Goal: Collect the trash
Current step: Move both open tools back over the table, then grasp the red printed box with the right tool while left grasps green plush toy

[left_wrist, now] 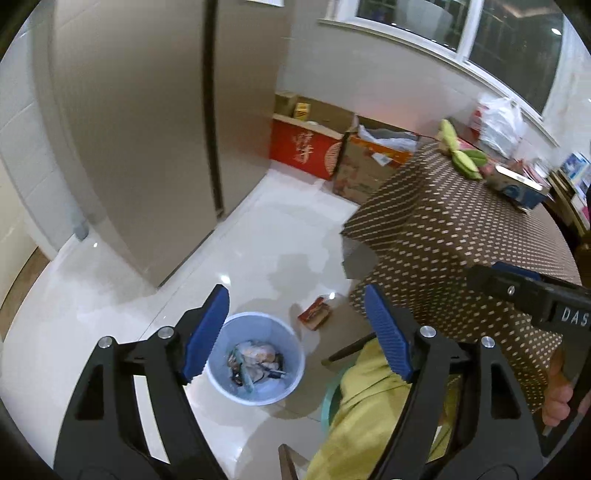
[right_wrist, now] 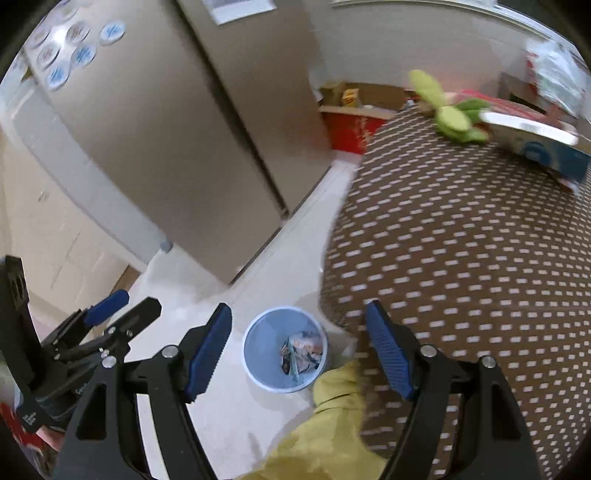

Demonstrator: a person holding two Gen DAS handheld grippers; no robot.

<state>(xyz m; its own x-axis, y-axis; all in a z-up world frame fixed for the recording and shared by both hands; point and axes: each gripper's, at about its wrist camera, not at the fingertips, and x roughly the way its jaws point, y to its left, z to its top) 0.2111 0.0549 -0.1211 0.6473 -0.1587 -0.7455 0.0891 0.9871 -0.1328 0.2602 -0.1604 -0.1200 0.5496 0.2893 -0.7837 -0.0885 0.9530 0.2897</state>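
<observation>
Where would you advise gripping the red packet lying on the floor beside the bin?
Probably come from above with the open left gripper and pinch the red packet across its short sides. It lies flat on the tiles between the bin and the tablecloth, leaving little room sideways.

- One light blue waste bin (left_wrist: 256, 358) on the floor (left_wrist: 280, 236), with several crumpled wrappers inside; their number cannot be told.
- One red packet (left_wrist: 314, 314) on the floor, near the table's corner.
- One table under a brown dotted cloth (left_wrist: 461, 236).
- One green soft toy (left_wrist: 461, 151) at the table's far edge.
- One blue-and-white box (left_wrist: 517, 188) beside it.
- One white plastic bag (left_wrist: 500, 123) further back.
- Three cardboard boxes (left_wrist: 306, 147) along the far wall.
- Seven round magnets (right_wrist: 112, 31) on the fridge door.
- Two grippers: the left gripper (left_wrist: 295, 328) and the right gripper (right_wrist: 299, 345), four blue pads in all.
</observation>
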